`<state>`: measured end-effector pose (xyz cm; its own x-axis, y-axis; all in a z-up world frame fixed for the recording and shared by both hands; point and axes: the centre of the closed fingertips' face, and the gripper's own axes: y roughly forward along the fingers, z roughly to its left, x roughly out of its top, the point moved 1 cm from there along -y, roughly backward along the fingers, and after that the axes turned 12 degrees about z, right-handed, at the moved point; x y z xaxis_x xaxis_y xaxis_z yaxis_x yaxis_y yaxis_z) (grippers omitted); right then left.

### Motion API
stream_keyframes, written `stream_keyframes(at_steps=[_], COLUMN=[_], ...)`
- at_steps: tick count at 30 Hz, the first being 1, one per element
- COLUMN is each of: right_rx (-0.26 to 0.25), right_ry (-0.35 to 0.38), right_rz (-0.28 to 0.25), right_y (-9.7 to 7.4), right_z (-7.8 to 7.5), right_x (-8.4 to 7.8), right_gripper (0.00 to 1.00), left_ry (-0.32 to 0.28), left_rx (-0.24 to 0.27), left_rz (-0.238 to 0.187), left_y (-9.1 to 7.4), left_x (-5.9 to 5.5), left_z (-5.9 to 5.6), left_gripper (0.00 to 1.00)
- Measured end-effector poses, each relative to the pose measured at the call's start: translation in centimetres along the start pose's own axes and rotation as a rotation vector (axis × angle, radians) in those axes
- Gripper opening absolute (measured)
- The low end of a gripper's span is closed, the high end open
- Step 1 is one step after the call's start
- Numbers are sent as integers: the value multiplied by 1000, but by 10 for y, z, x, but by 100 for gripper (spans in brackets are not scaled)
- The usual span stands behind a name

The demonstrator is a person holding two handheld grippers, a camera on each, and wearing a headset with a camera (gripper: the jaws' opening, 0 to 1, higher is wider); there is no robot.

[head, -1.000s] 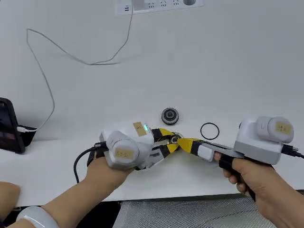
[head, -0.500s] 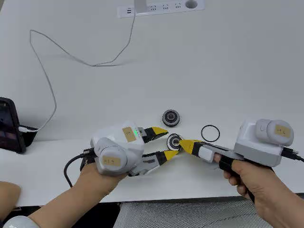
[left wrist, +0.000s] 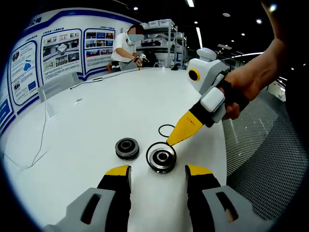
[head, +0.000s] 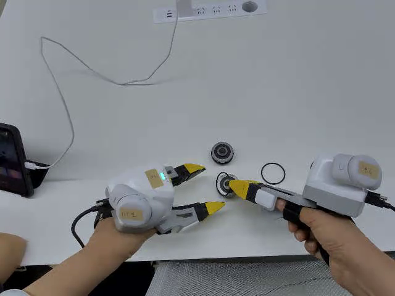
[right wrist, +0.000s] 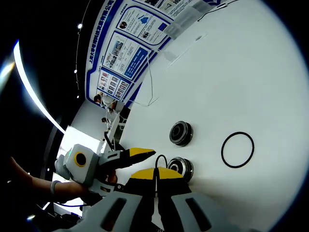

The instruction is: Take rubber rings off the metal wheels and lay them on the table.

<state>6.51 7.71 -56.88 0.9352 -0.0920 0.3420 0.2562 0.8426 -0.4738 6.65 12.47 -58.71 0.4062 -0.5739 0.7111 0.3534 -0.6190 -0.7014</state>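
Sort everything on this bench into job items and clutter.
Job: near wheel, its ring pinched by the shut right gripper; far wheel; loose ring; open left gripper.
Lying about: phone, cable, power strip.

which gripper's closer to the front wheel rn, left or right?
Right. The right gripper is shut on the rubber ring at the front wheel's edge; the left gripper sits open just short of it, jaws pointing at it.

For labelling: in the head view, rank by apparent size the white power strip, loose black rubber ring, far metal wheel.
White power strip, largest.
Loose black rubber ring and far metal wheel: too alike to rank.
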Motion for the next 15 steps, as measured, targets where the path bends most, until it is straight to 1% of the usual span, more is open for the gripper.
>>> stream_keyframes(at_steps=[2,6,10,12,13,15], right_rx=[8,25,43,42,34,13], right_ry=[2,3,14,15,14,14], right_rz=[-5,-19,-48,-62,-70,-82], right_y=[-1,-7,-18,-24,-29,-36], right_z=[3,8,13,14,13,6], right_x=[1,4,10,13,15,17], right_gripper=[1,1,1,1,1,1], left_ry=[-3,-18,-30,-37,-42,-46], left_rx=[7,12,19,23,24,30], left_rz=[1,-2,-9,-13,-16,-19], left_y=[-1,-5,-9,-10,-11,-12], left_x=[-2,-5,-8,-9,-9,-10], left_z=[1,2,4,6,6,8], left_gripper=[48,49,50,52,52,53])
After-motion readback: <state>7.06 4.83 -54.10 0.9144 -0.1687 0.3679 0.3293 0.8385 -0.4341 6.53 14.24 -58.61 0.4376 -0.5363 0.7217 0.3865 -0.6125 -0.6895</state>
